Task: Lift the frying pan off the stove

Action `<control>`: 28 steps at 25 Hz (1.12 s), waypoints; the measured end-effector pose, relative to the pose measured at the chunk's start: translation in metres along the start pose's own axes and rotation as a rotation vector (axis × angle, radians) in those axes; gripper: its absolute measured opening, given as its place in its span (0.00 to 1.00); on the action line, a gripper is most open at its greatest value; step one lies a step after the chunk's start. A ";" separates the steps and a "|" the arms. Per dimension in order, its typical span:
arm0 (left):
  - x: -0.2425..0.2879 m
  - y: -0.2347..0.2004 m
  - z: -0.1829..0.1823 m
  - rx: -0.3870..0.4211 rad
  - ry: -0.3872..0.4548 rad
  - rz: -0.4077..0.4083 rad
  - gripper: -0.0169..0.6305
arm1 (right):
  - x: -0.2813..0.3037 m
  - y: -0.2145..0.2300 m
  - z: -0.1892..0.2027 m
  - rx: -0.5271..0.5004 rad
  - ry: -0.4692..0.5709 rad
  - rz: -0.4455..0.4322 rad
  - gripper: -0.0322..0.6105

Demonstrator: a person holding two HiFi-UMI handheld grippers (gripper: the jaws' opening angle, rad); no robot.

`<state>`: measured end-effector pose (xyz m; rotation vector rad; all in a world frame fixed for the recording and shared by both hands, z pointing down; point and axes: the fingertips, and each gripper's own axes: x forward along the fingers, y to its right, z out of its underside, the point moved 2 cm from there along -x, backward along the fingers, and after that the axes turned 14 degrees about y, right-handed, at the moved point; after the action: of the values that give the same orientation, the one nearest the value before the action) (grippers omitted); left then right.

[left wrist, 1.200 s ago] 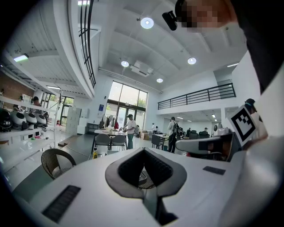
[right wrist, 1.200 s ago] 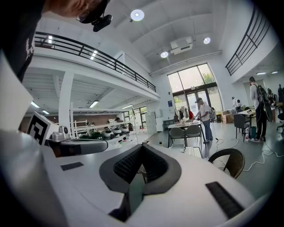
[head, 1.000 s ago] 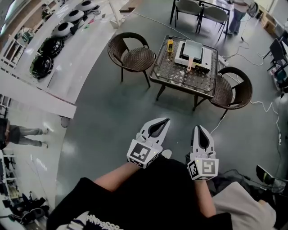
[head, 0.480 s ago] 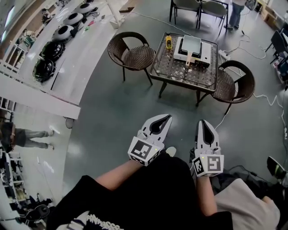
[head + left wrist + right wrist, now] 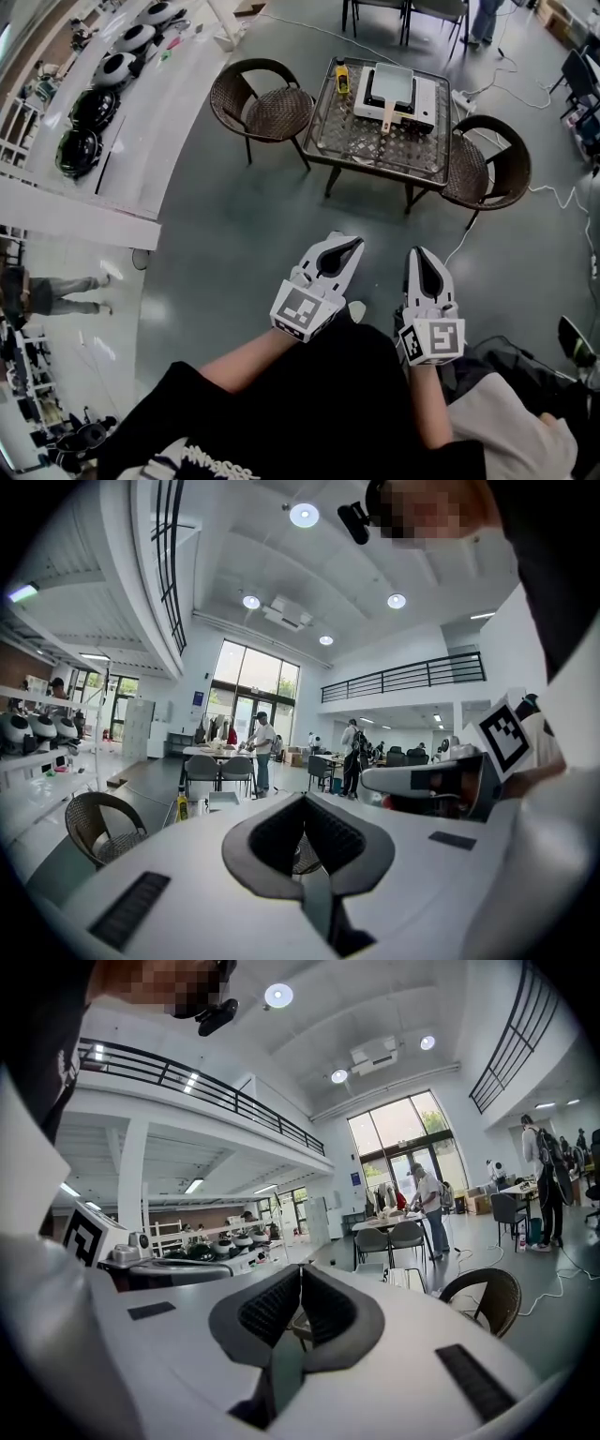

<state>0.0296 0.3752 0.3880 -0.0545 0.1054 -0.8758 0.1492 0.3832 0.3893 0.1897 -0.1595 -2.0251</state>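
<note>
**A:** What are the tools doing?

**B:** The left tool [image 5: 352, 242] is pressed together at the tips, and its own view shows the dark pads meeting on nothing. The right tool [image 5: 419, 253] is also closed tight and empty. Both point ahead, held low in front of the person's body.

**A:** Has anything changed over the last second?

**B:** Both tools have crept forward a little in the head view, the left one more, and neither has opened. The counter [image 5: 361, 141] has drifted up and slightly left in the frame, so the head has shifted too. I read that as the person walking in.

**A:** And the frying pan?

**B:** The frying pan [image 5: 394, 86] sits flat on the white stove [image 5: 429, 101], toward the far side of the glass counter. Its pale handle [image 5: 386, 117] sticks out toward the person. A yellow bottle [image 5: 342, 79] stands just beside the stove's left edge, and a wicker chair [image 5: 267, 108] flanks the counter on the left, with another on the right.

**A:** So how far along is the task?

**B:** Barely begun, I'd judge. A stretch of grey floor [image 5: 234, 234] lies between the tools and the counter, so they are well apart from the pan and nothing has been touched. One tool will have to spread before it reaches the handle, which looks like the natural hold. The near edge of the counter, between the two chairs, looks like the way in.
</note>
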 end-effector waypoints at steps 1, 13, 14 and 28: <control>0.004 -0.005 0.001 -0.006 0.001 0.005 0.04 | 0.007 0.002 0.001 -0.003 -0.004 0.001 0.10; 0.087 -0.121 0.001 -0.063 0.016 0.008 0.04 | 0.149 0.032 0.002 -0.085 -0.060 -0.008 0.10; 0.094 -0.132 -0.002 -0.066 0.021 0.011 0.04 | 0.162 0.033 0.001 -0.090 -0.060 -0.008 0.10; 0.170 -0.263 -0.009 -0.183 0.042 0.004 0.04 | 0.292 0.031 0.006 -0.181 -0.101 -0.009 0.10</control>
<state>-0.0642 0.0768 0.3908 -0.2065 0.2248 -0.8620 0.0465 0.1078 0.3819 -0.0256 -0.0382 -2.0459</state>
